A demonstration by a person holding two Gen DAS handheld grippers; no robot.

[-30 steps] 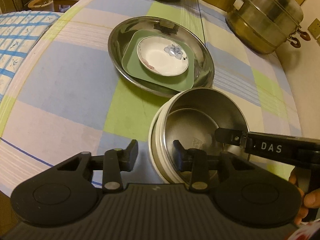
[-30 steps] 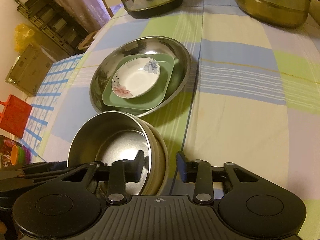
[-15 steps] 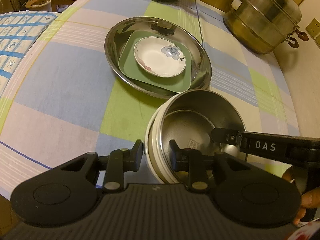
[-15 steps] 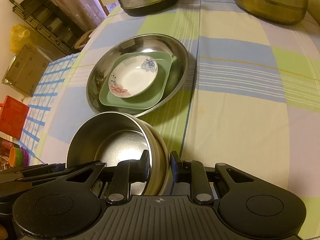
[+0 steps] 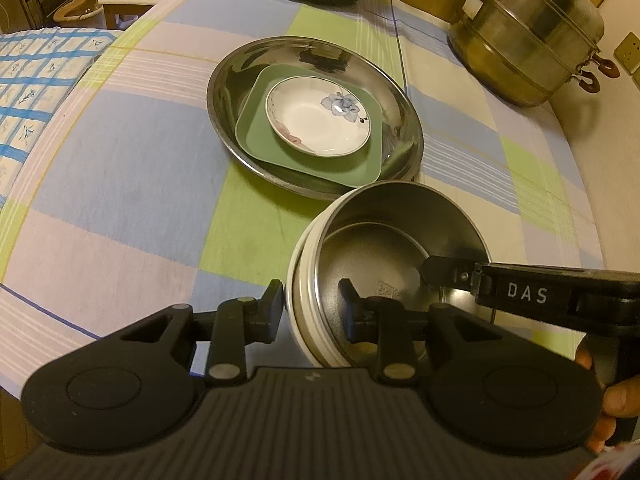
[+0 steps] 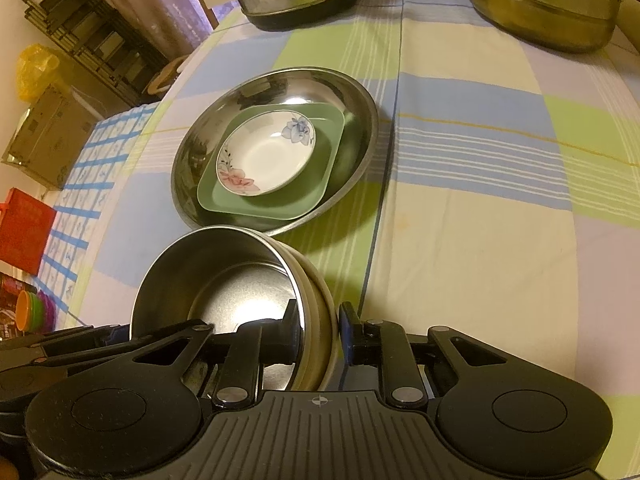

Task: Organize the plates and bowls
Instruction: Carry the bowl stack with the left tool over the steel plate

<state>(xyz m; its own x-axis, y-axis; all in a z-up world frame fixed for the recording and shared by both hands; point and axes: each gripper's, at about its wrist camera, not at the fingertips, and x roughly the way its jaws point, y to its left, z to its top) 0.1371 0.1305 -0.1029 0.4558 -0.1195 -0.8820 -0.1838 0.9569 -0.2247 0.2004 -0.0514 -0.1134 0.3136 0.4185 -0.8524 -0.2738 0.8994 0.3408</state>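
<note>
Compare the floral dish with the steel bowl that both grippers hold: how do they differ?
The floral dish is white ceramic with painted flowers; the steel bowl is plain bare metal. The dish is shallow and the bowl is deep. The dish lies on a green plate inside a steel pan; the bowl sits nested in a cream bowl, clamped at its rim by the left gripper and right gripper. Both are round and empty.
</note>
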